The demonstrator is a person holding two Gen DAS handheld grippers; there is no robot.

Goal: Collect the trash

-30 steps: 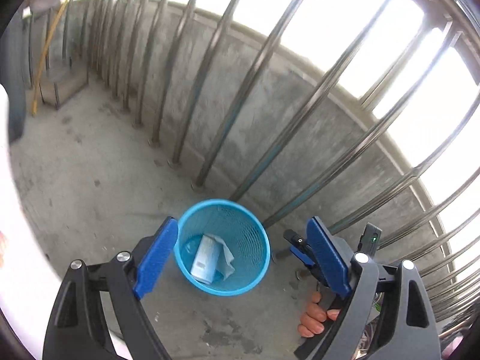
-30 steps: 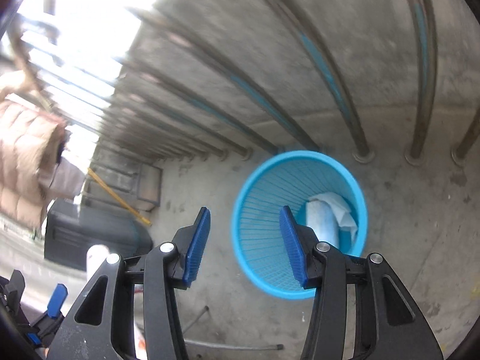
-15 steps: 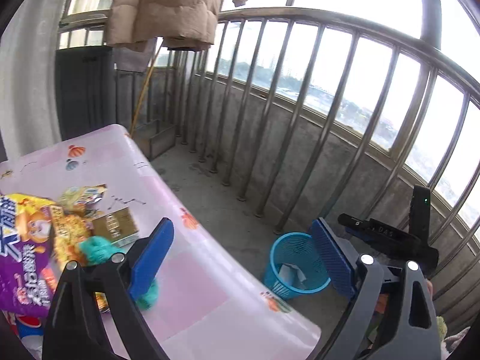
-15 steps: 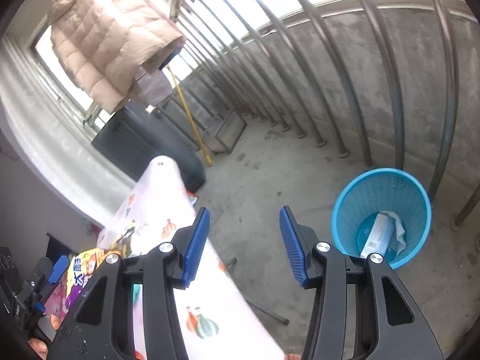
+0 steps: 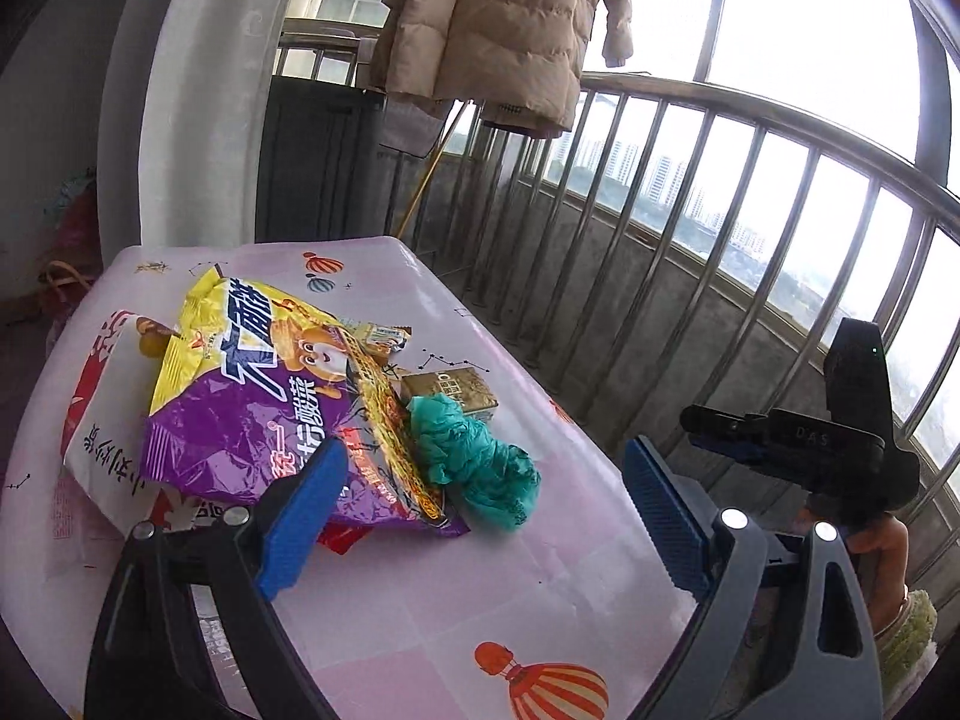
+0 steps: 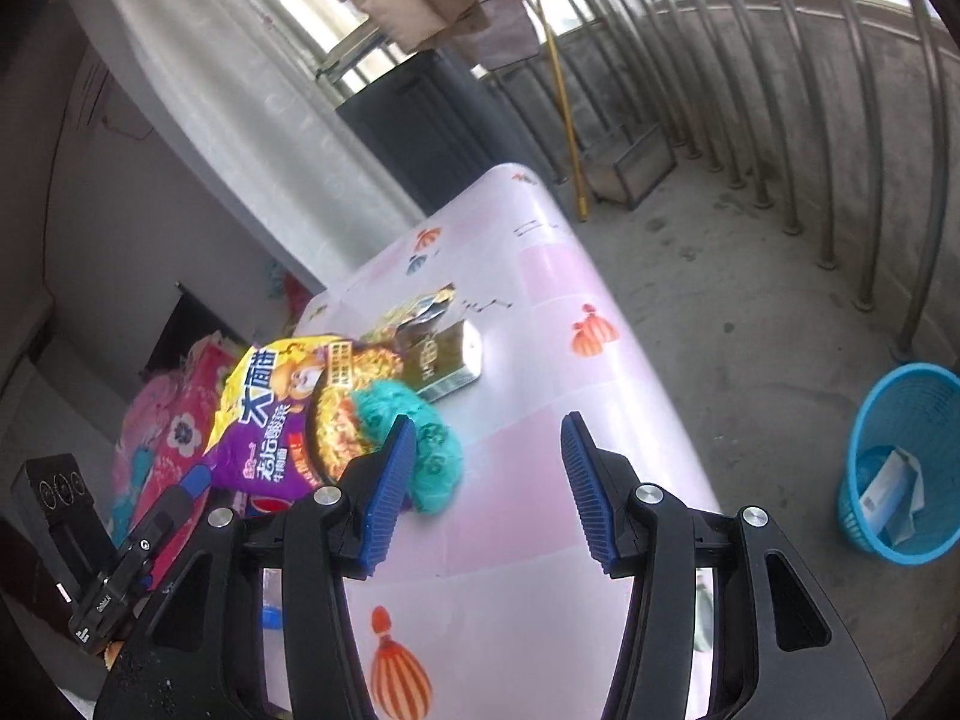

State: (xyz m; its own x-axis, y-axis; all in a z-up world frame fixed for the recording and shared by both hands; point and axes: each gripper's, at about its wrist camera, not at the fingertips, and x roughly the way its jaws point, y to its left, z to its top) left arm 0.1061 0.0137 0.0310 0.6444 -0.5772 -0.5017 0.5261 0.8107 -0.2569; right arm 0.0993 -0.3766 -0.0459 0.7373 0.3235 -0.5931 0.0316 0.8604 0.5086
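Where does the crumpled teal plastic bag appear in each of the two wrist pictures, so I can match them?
Left wrist view: the crumpled teal plastic bag lies near the picture's centre on the pink table, against the purple snack bag's right edge.
Right wrist view: it sits left of centre, partly behind one blue pad.
Shared landmark: the gold box just beyond it.

Your left gripper point(image 5: 480, 516) open, lower frame, over pink table point(image 5: 480, 600). Purple noodle bag point(image 5: 252, 414), teal crumpled bag point(image 5: 480, 462), gold box point(image 5: 450, 393) mid-left.
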